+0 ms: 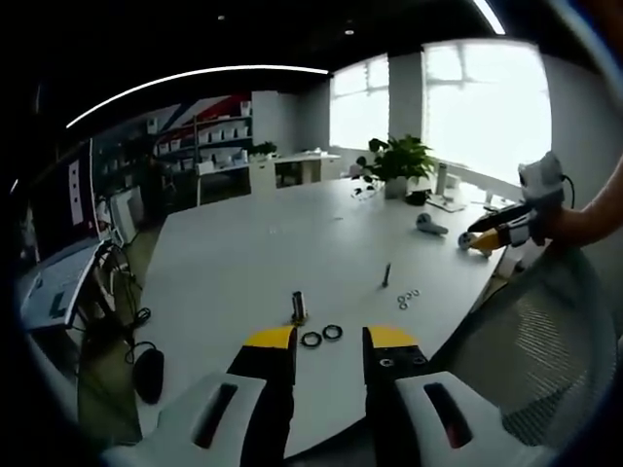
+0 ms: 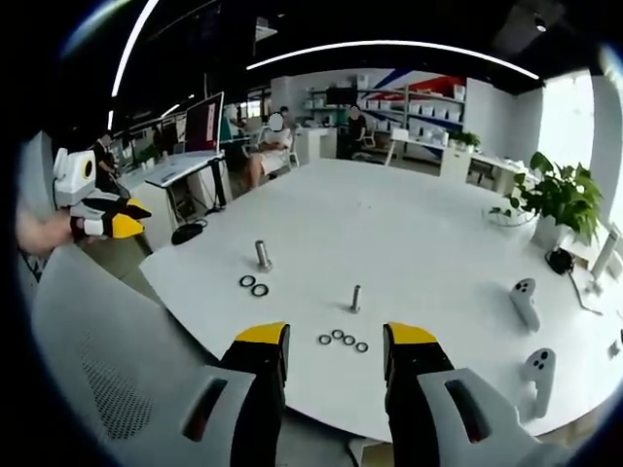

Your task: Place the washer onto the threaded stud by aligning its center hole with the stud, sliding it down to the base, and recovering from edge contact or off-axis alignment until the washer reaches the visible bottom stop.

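Right gripper view looks down on a cluster of small washers lying flat on the white table, just in front of a slim threaded stud that stands upright. Farther left stands a second, stouter stud with two dark rings beside it. The washers look like thin, stiff metal, light and likely slippery against the smooth tabletop; lying flat, they would probably need pinching across the outer rim, perhaps after tipping one up on edge. The right gripper hovers near the table edge, jaws spread and empty. In the left gripper view the left gripper is also spread wide with nothing between its jaws, the two dark rings just beyond its tips. Two controllers lie on the table to the right and a potted plant stands at the far right.
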`<state>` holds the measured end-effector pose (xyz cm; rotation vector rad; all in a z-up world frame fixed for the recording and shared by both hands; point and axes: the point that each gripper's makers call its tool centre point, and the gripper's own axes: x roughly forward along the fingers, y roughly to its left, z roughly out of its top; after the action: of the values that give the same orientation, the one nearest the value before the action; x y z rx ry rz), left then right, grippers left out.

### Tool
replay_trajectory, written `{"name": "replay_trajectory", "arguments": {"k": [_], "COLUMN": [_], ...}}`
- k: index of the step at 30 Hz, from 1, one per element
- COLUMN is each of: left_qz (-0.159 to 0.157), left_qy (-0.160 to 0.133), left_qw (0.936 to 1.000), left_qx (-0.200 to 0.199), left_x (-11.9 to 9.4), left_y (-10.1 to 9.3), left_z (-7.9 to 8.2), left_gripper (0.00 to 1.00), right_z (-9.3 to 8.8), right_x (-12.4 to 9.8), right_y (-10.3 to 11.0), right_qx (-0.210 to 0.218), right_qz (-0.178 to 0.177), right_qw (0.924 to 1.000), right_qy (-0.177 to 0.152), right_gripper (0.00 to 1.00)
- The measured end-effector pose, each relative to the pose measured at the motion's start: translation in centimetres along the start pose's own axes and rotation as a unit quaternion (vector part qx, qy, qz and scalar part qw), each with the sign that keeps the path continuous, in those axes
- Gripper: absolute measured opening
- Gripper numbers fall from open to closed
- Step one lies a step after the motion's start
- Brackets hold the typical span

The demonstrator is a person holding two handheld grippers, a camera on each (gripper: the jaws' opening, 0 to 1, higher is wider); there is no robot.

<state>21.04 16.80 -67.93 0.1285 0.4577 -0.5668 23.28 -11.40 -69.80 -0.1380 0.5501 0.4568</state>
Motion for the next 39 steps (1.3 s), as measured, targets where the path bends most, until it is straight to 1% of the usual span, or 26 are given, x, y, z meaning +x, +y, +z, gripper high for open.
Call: {"name": "replay_trajectory", "arguments": {"k": [2,4,6,8,11,15,18,20,24,27,31,32,33,36,39], "left_qz": [0.004,0.008,0.011,0.015,0.021,0.037,0.045,0.049,0.052,0.055,0.062,0.068,0.082,0.085,0.085], "left_qy": [-0.002,0.007,0.012,0.012,0.020,0.031,0.032,0.040,0.054,0.052,0.058,0.060,0.065,0.062,0.070], "left_qw": [1.0000,0.9999,0.9998,0.9998,0.9996,0.9987,0.9984,0.9979,0.9970,0.9970,0.9962,0.9957,0.9943,0.9943,0.9938], "left_qx": [0.000,0.001,0.010,0.008,0.001,0.014,0.012,0.013,0.018,0.018,0.016,0.017,0.023,0.014,0.012], "left_x": [-0.1,0.0,0.0,0.0,0.0,-0.1,-0.2,-0.1,-0.1,-0.2,-0.3,-0.4,-0.5,-0.5,-0.4], "left_y": [0.1,0.1,0.1,0.4,0.7,1.1,1.5,1.7,1.8,1.9,2.0,2.2,2.8,3.1,2.9], "left_z": [0.0,-0.3,-0.4,-0.4,-0.7,-1.0,-1.1,-1.3,-1.8,-1.6,-2.0,-2.0,-2.1,-2.0,-2.3], "left_gripper": [0.25,0.25,0.25,0.25,0.25,0.25,0.25,0.25,0.25,0.24,0.24,0.24,0.24,0.25,0.27], "right_z": [0.1,-0.3,-0.4,-0.1,0.2,0.1,0.4,0.5,0.3,0.2,0.0,-0.1,-0.1,0.2,0.1], "right_x": [0.0,0.0,0.2,0.1,0.0,0.0,0.0,-0.1,0.1,0.1,0.1,0.1,0.2,0.2,0.1], "right_y": [0.3,0.6,0.9,1.0,1.0,1.4,1.6,1.8,1.7,2.0,2.2,2.3,2.3,2.4,2.5], "right_qx": [0.005,-0.008,-0.004,-0.002,0.006,0.015,0.015,0.014,0.024,0.024,0.025,0.026,0.024,0.024,0.025], "right_qz": [0.008,0.015,0.025,0.027,0.032,0.039,0.043,0.048,0.052,0.057,0.064,0.066,0.066,0.069,0.072], "right_qw": [1.0000,0.9998,0.9997,0.9996,0.9994,0.9991,0.9988,0.9986,0.9983,0.9980,0.9976,0.9975,0.9975,0.9973,0.9971], "right_qy": [-0.003,0.004,0.007,0.000,-0.009,-0.007,-0.015,-0.018,-0.011,-0.009,-0.005,-0.005,-0.004,-0.007,-0.007], "right_gripper": [0.41,0.41,0.41,0.41,0.41,0.41,0.41,0.41,0.41,0.42,0.41,0.41,0.41,0.42,0.42]}}
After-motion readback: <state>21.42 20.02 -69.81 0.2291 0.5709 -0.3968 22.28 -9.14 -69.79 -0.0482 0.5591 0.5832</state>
